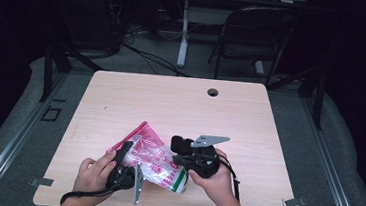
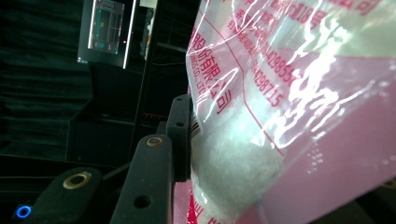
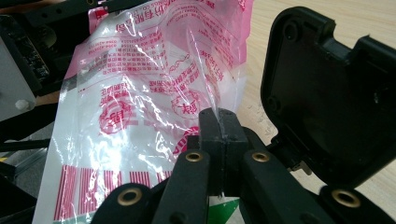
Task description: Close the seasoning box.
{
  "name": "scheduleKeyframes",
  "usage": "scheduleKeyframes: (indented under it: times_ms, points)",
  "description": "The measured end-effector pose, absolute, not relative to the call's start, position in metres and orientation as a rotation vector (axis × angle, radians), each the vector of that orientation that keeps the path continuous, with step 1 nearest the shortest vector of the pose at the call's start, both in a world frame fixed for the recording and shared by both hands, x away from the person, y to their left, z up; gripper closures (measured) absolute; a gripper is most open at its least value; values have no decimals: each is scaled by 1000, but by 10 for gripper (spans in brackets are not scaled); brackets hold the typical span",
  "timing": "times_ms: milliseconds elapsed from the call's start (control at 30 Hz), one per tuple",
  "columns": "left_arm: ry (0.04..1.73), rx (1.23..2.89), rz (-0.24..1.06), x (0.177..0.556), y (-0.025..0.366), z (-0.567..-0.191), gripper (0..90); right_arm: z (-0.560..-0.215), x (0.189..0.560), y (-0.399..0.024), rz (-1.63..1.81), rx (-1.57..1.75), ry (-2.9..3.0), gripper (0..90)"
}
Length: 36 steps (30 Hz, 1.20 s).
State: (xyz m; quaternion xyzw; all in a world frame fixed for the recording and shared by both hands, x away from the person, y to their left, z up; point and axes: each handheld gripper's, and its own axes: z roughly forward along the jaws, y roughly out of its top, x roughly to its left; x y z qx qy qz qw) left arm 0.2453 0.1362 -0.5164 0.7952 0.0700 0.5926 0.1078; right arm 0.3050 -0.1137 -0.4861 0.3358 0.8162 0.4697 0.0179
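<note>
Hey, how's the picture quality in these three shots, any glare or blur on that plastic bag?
High view: the table is evenly lit against a dark room, and the pink printed plastic bag looks small and soft. Left gripper view: the bag sits very close, blurred, with white glare streaks. Right gripper view: the bag's print is fairly sharp, with glints on the creases where the right gripper pinches the film.

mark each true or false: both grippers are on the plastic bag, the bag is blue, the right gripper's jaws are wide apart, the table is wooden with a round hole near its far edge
1. Both the left gripper and the right gripper are on the plastic bag: true.
2. The bag is blue: false, it is clear with pink and red print.
3. The right gripper's jaws stand wide apart: false, they are closed together, pinching a fold of the bag's film.
4. The table is light wood with a round hole near its far edge: true.
</note>
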Motion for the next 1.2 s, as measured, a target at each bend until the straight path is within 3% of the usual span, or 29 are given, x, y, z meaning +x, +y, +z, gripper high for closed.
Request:
scheduleKeyframes:
  times_ms: [333, 800, 1200]
  points:
    - [242, 2316, 1717, 247, 137, -516, 736, -488, 306, -114, 1468, 1052, 2544, 894]
    - [323, 2301, 1607, 249, 141, -521, 741, -483, 305, -116, 1561, 1067, 2473, 632]
    - [424, 2267, 1517, 249, 146, -530, 740, -474, 304, -120, 1607, 1067, 2441, 563]
